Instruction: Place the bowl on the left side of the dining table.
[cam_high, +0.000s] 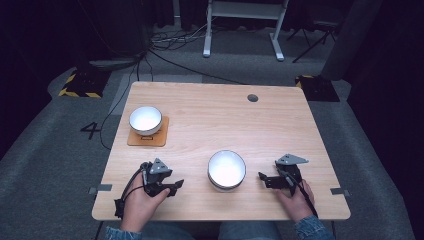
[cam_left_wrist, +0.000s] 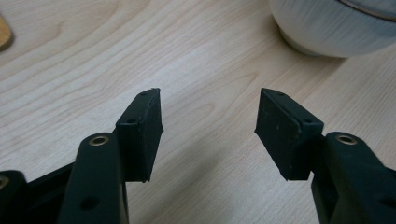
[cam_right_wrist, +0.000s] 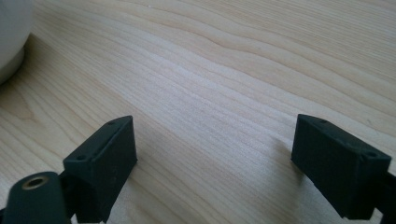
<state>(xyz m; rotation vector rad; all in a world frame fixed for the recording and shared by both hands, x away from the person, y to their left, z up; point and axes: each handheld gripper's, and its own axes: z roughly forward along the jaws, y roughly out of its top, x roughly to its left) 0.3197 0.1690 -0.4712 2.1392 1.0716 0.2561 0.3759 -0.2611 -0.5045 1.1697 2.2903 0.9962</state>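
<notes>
- Progress looks slight to me: my left tool and my right tool both rest low on the worktop, either side of the near bowl, and neither touches it.
- Both tools stand spread, jaws wide apart with bare wood between them, pinching nothing.
- The near bowl sits at the front middle of the worktop, between my tools; the far bowl already sits on a wooden coaster at the back left.
- I judge that grasping and moving the near bowl is all left to do.
- My gripper views cut the near bowl to a slice of its wall, and glare hides whether either bowl holds anything.
</notes>
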